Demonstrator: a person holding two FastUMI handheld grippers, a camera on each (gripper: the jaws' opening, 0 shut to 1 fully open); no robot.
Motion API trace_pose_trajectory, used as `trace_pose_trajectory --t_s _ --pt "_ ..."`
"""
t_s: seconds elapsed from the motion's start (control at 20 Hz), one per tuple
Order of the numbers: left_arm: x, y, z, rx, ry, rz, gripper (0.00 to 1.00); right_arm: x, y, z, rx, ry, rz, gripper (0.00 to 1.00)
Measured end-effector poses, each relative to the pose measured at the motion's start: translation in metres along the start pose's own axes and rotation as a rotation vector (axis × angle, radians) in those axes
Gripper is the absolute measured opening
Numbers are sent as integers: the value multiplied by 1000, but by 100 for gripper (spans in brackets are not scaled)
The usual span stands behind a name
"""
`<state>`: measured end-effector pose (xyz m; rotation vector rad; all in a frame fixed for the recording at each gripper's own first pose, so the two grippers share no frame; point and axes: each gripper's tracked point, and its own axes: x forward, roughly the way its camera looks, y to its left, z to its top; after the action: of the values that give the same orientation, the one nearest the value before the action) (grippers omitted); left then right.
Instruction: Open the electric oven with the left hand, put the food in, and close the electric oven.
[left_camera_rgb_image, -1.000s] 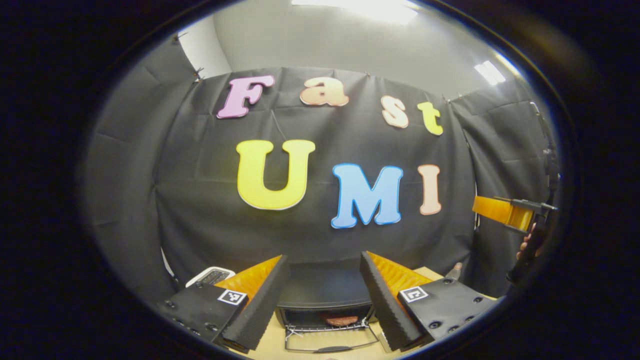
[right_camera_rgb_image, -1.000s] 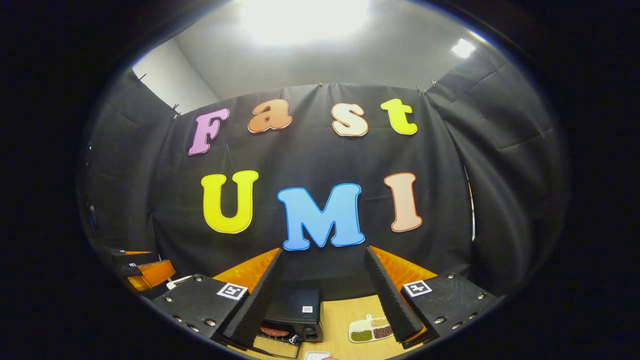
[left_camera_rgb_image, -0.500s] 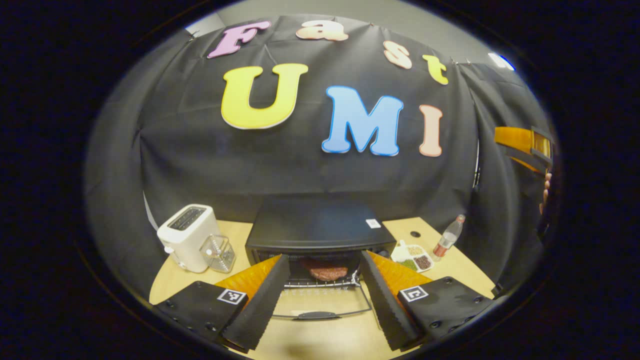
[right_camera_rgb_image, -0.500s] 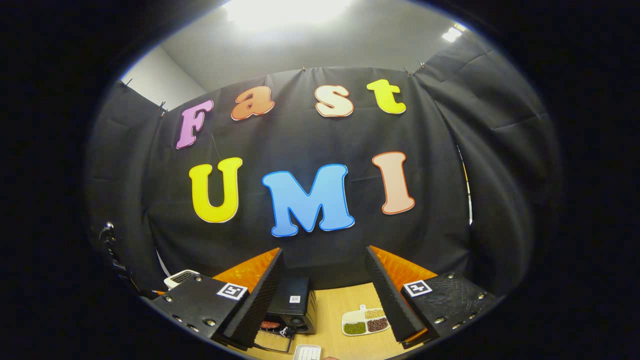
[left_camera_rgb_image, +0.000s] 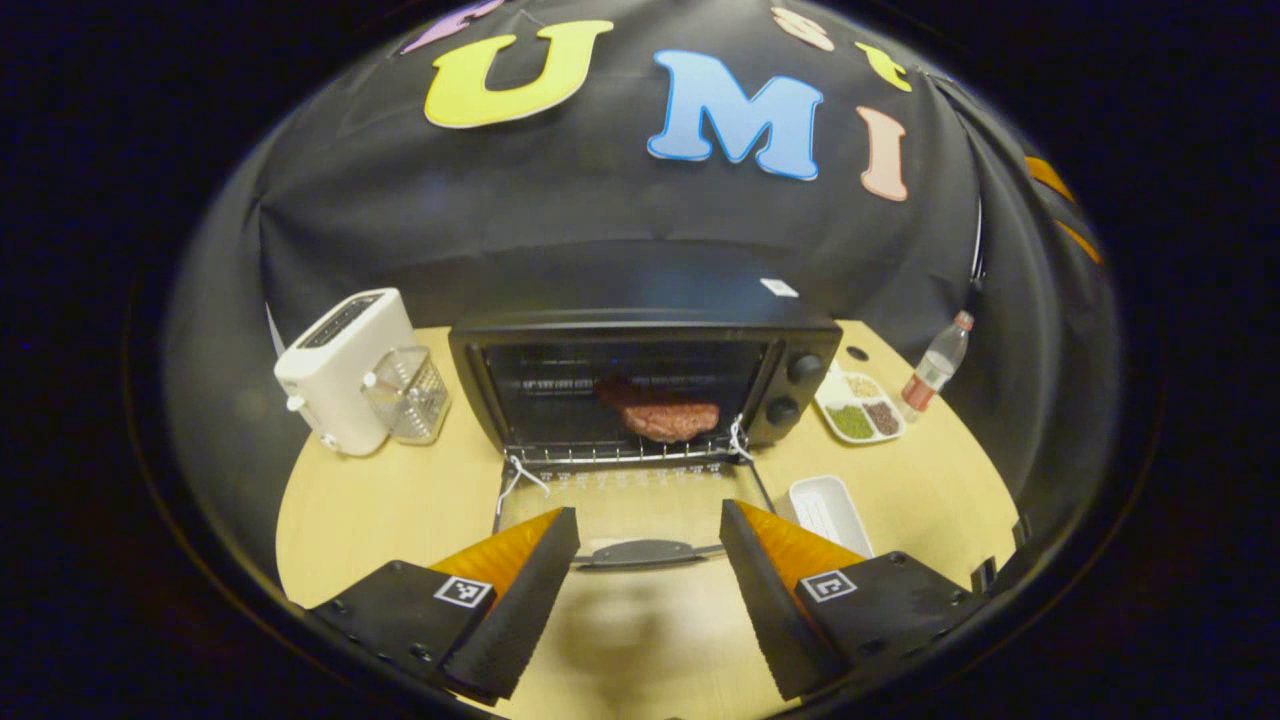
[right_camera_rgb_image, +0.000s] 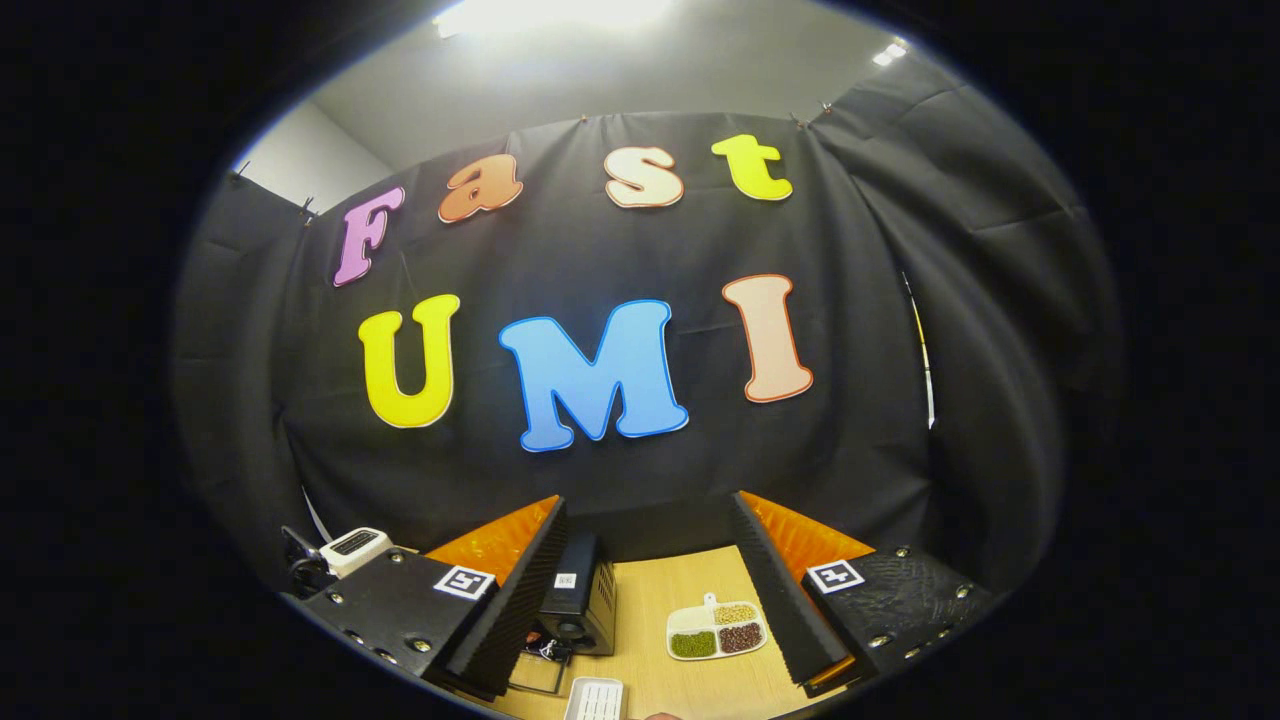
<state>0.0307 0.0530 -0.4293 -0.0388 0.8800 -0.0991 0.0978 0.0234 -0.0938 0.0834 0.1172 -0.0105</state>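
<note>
Left gripper (left_camera_rgb_image: 648, 560) low over the pale wooden counter (left_camera_rgb_image: 380, 510), fingers (left_camera_rgb_image: 520, 600) spread wide, holding nothing. Just beyond and between the tips, the dark handle (left_camera_rgb_image: 645, 551) of the let-down glass door (left_camera_rgb_image: 630, 500) of the black electric oven (left_camera_rgb_image: 645, 375). Inside, on the wire rack, a reddish-brown patty of food (left_camera_rgb_image: 668, 418). Right of the door, an empty white rectangular tray (left_camera_rgb_image: 825, 510); farther right, a white divided dish of green, tan and dark beans (left_camera_rgb_image: 860, 410) and a clear plastic bottle with a red label (left_camera_rgb_image: 935, 370). Left of the oven, a white toaster (left_camera_rgb_image: 340, 370) with a clear glass cup (left_camera_rgb_image: 405, 395) touching its side.

Right gripper (right_camera_rgb_image: 650, 590) held higher, fingers (right_camera_rgb_image: 510, 610) likewise wide apart and empty, aimed mostly at the booth wall. Below, between the tips, the oven's side and the bean dish.
</note>
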Motion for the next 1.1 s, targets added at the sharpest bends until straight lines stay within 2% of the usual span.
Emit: trace_pose_trajectory --t_s 0.35,0.45,0.55,0.65,0.7,0.8,0.85,0.9,0.95,1.0,1.1 --pt "38 2 -65 14 173 7 96 4 -19 -10 -1 27 -51 98" --pt "46 7 -80 35 224 25 100 4 -26 -8 -25 22 -75 98" --pt "56 8 -94 39 285 30 96 4 -26 -7 -32 20 -83 98" --pt "62 4 -104 33 330 17 96 5 -29 -8 -34 22 -89 98" --pt "65 3 -106 37 341 9 100 5 -30 -9 -34 24 -93 98" --pt "73 7 -110 56 355 16 100 6 -35 -10 -38 29 -107 98" --pt "75 6 -112 52 369 18 96 5 -39 -9 -40 25 -122 98" --pt "77 7 -115 41 382 21 100 4 -41 -7 -38 17 -132 98" --pt "79 8 -117 31 394 25 96 3 -43 -4 -36 8 -139 98" --pt "82 8 -119 22 404 22 100 4 -43 -3 -36 0 -145 98" --pt "86 9 -120 8 419 17 96 3 -44 -1 -42 -7 -150 98"
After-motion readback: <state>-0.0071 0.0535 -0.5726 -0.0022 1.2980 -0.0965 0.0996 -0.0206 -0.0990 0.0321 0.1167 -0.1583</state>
